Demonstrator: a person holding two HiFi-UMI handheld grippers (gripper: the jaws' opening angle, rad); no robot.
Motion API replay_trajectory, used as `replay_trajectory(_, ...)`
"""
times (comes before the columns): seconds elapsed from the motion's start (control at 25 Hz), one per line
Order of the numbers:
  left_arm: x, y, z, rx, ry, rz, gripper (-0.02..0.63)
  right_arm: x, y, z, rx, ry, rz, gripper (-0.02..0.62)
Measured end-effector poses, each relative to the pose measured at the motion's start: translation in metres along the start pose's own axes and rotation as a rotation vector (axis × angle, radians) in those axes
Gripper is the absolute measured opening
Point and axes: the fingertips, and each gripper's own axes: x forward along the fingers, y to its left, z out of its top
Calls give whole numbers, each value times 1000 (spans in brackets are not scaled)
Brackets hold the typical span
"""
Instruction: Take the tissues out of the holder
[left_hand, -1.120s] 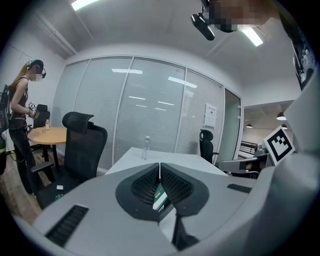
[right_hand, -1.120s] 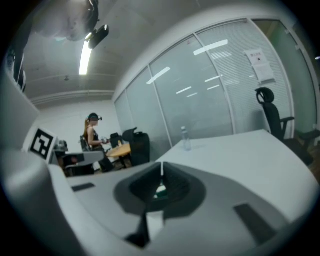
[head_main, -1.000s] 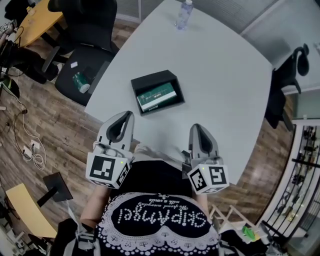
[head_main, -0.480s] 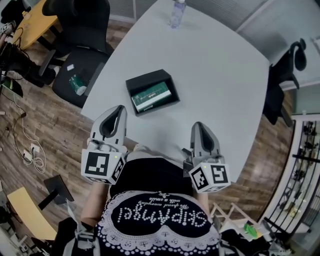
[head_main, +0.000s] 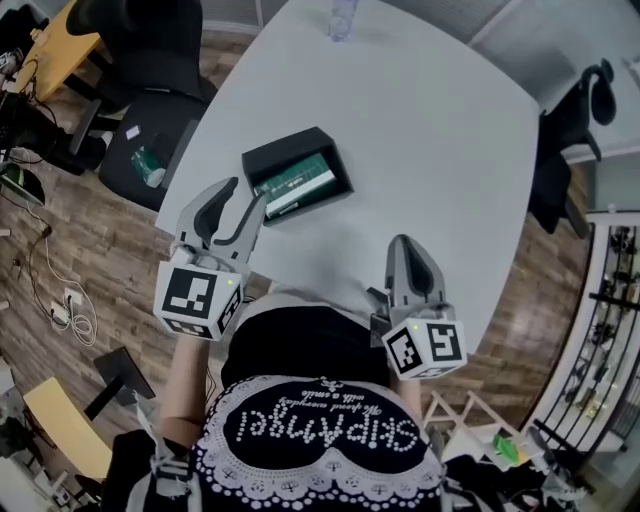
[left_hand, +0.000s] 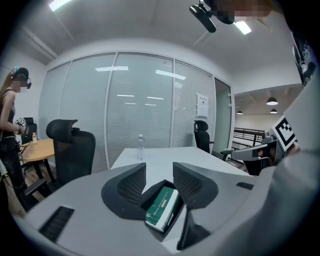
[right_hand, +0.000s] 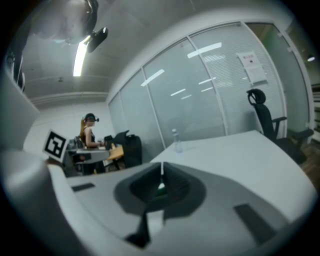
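your left gripper (head_main: 246, 194) hangs over the near left edge of the white worktop (head_main: 430, 130), and its jaws are opening. they stand partly apart with nothing pressed between the pads. in the left gripper view the gap between the jaws (left_hand: 159, 176) frames the tissues (left_hand: 162, 207), which lie beyond the tips and are not gripped. from the head view the tips sit right by the near corner of the holder (head_main: 281, 151); whether one tip touches its rim, you cannot tell.

the holder is a black open box lying at an angle on the worktop, near that left edge. the tissues (head_main: 296, 186), a green and white pack, lie flat inside it.

your right gripper (head_main: 405, 244) is held over the near edge of the worktop, well apart from the holder. its jaws are clenched together, with only a thin slit between them in the right gripper view (right_hand: 161, 172), and they grasp nothing.

a clear water bottle (head_main: 340, 16) stands upright at the far side of the worktop.
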Motion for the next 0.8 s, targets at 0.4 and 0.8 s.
replay_trajectory(0.4,66,-16,-47,81,202,-154,284,4,-19,-3,32,18,-50,35)
replay_trajectory(0.8,106,-14,-82,80,311,-206,304,17,-34,-4,56,42,-82,35)
